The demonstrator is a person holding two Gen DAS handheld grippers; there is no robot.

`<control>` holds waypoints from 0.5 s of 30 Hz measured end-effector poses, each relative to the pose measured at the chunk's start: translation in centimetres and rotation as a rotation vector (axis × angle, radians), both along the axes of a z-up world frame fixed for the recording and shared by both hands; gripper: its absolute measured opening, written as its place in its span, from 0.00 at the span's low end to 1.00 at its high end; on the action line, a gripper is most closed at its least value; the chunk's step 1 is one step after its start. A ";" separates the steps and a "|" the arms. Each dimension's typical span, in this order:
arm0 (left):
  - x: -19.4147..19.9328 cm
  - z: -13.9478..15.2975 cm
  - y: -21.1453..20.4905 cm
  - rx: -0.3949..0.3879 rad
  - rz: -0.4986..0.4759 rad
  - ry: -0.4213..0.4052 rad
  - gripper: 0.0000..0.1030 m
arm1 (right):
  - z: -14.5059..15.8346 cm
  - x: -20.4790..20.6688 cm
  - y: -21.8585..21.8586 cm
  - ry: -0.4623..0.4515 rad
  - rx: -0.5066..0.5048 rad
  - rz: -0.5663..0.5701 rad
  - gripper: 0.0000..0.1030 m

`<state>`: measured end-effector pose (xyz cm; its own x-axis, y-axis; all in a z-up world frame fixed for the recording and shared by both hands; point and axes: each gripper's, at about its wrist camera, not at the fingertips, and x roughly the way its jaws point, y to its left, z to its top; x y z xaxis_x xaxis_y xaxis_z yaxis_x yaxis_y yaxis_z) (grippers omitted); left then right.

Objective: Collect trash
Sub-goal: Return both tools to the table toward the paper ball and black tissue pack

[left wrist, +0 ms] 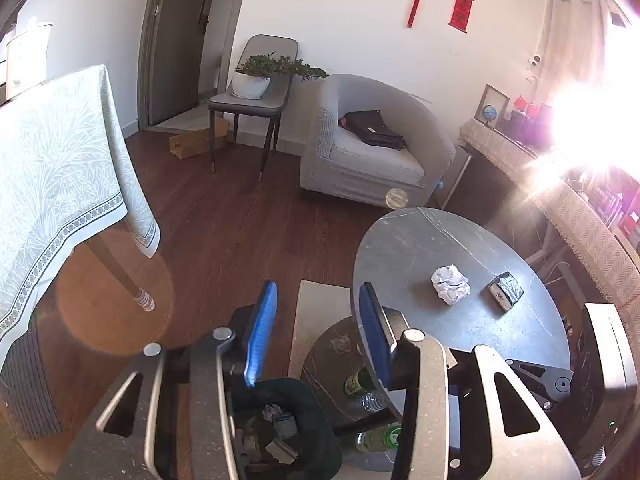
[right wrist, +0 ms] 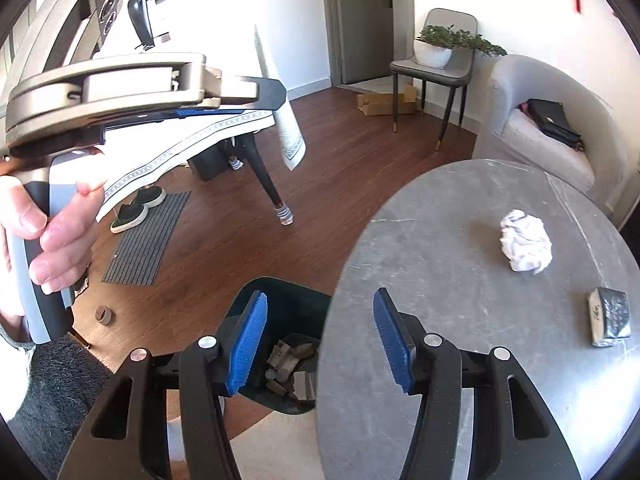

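A crumpled white paper ball (left wrist: 450, 283) (right wrist: 525, 246) and a small silver-black packet (left wrist: 505, 290) (right wrist: 609, 317) lie on the round grey stone table (left wrist: 420, 240) (right wrist: 440, 280). A dark trash bin (left wrist: 316, 412) (right wrist: 296, 304) with scraps inside stands on the floor at the table's left edge. My left gripper (left wrist: 318, 292) is open and empty, above the bin and table edge. My right gripper (right wrist: 320, 300) is open and empty over the bin and the table's rim. The left gripper also shows in the right wrist view (right wrist: 256, 96), held by a hand.
Bottles (left wrist: 376, 438) lie on a lower shelf under the table. A cloth-covered table (left wrist: 60, 168) stands left, with a mat and shoes (right wrist: 138, 206) below. A grey armchair (left wrist: 372, 148) with a black bag, a chair with a plant (left wrist: 256, 80) and a cardboard box (left wrist: 196, 142) stand behind.
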<state>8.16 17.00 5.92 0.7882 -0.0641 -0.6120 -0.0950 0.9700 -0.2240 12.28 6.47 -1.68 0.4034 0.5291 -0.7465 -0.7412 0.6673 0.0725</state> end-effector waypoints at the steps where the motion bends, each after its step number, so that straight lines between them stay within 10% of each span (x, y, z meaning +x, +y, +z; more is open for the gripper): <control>1: 0.3 0.0 -0.6 0.003 -0.013 0.000 0.49 | 0.0 0.4 -0.9 0.001 -0.002 -0.020 0.54; 15: 5.4 -1.8 -9.4 0.058 -0.110 0.028 0.67 | -0.5 4.6 -13.2 0.017 0.067 -0.300 0.53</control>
